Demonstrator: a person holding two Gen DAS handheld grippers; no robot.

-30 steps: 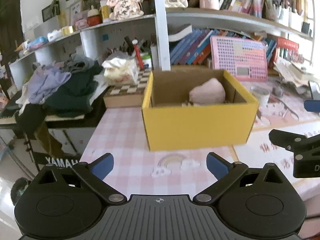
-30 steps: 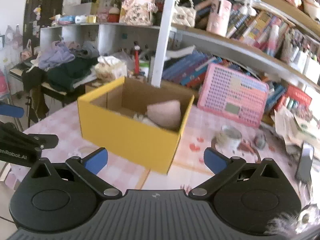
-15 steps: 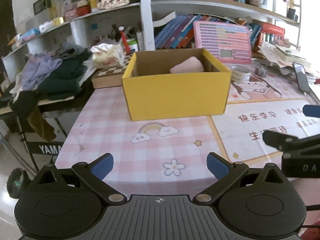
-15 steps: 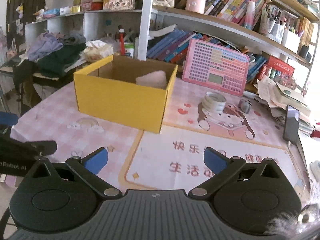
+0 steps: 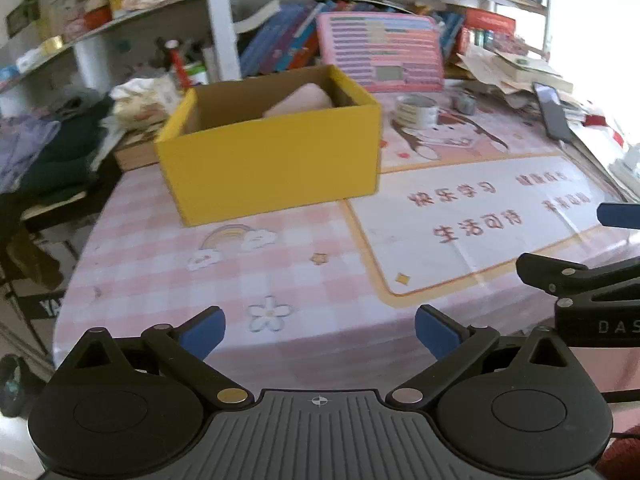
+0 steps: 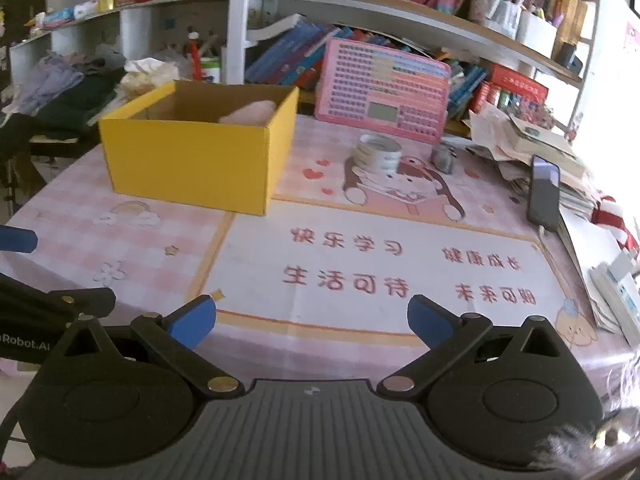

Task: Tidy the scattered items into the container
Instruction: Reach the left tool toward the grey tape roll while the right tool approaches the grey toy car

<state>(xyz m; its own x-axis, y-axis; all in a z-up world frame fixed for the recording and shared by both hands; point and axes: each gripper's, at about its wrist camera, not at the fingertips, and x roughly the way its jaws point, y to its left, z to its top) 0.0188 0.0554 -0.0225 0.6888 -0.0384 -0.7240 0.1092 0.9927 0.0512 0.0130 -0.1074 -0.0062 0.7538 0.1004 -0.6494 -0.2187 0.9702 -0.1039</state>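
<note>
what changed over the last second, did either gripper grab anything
Both grippers pulled back from the yellow box, so it looks farther off and more of the table mat shows. Neither took hold of anything: the left gripper and right gripper stay open and empty. The pink item remains in the box.

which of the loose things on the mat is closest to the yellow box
The roll of tape. It sits just right of the yellow box; the small grey object lies farther right, and the phone is out at the table's right edge.
</note>
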